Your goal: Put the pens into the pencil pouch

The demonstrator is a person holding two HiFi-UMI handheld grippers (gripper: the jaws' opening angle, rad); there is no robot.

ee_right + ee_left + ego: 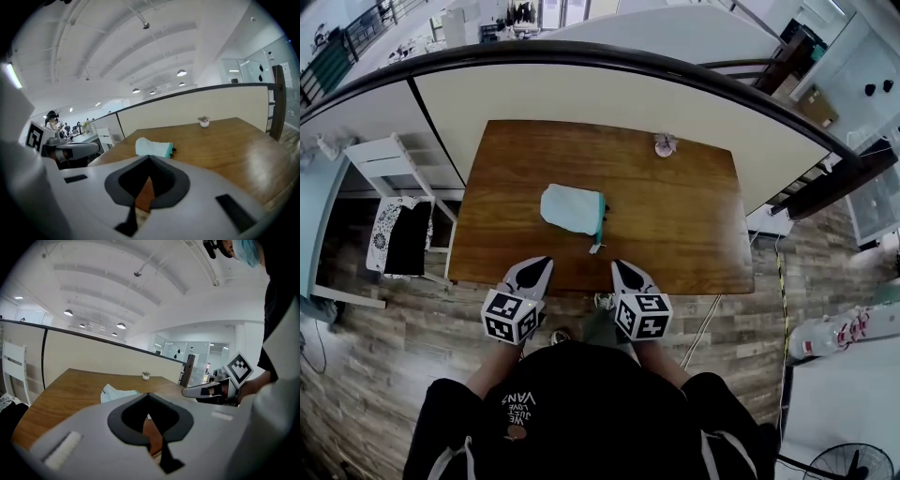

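White print (pixel 518 405) on the person's black shirt (pixel 581 417) is appearing upside down in the head view. "VANS" is reading clearly, and the smaller lines beside it are blurring out. The left gripper (pixel 540 267) and right gripper (pixel 621 269) are showing only square code patterns.

Black printed shirt (pixel 572 412); grey left tool (pixel 544 264) and right tool (pixel 619 267) carry black-and-white marker cubes (pixel 511 317).

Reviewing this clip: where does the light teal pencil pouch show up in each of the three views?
Head view: the pencil pouch lies near the middle of the table.
Left gripper view: left of centre, low in the picture.
Right gripper view: at centre, slightly below mid-height.
Shared landmark: the small plant pot at the table's far edge, beyond and right of the pouch in every view.
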